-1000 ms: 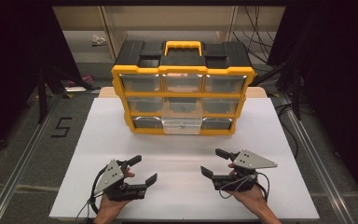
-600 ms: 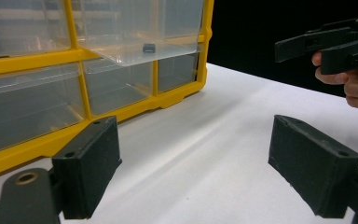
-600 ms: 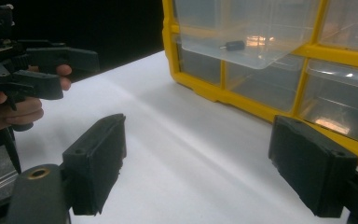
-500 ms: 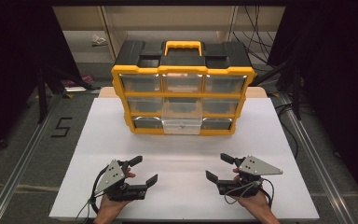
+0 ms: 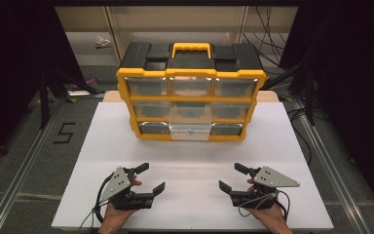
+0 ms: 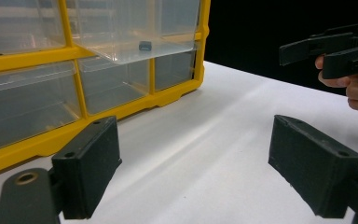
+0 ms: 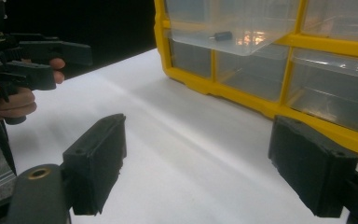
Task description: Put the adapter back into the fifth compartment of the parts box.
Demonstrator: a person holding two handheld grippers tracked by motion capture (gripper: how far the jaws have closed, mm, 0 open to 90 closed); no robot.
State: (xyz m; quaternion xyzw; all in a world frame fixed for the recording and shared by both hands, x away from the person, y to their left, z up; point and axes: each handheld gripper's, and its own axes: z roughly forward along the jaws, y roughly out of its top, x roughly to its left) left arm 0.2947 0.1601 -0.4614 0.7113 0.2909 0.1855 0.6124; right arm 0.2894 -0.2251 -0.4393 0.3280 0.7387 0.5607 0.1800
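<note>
white tabletop (image 5: 195, 151) bears a yellow organizer (image 5: 191, 100), its drawer contents blurred; left tongs (image 5: 150, 179) and right tongs (image 5: 233, 177) gape wide.

The right claw (image 7: 198, 170) hangs wide open over the white surface (image 7: 177, 154), holding nothing. Ahead at right stands a yellow organizer (image 7: 261, 100); its clear drawer (image 7: 235, 28) juts out with a small dark part (image 7: 223, 35) inside. At left, a hand (image 7: 7, 100) holds the left claw (image 7: 51, 63).
</note>
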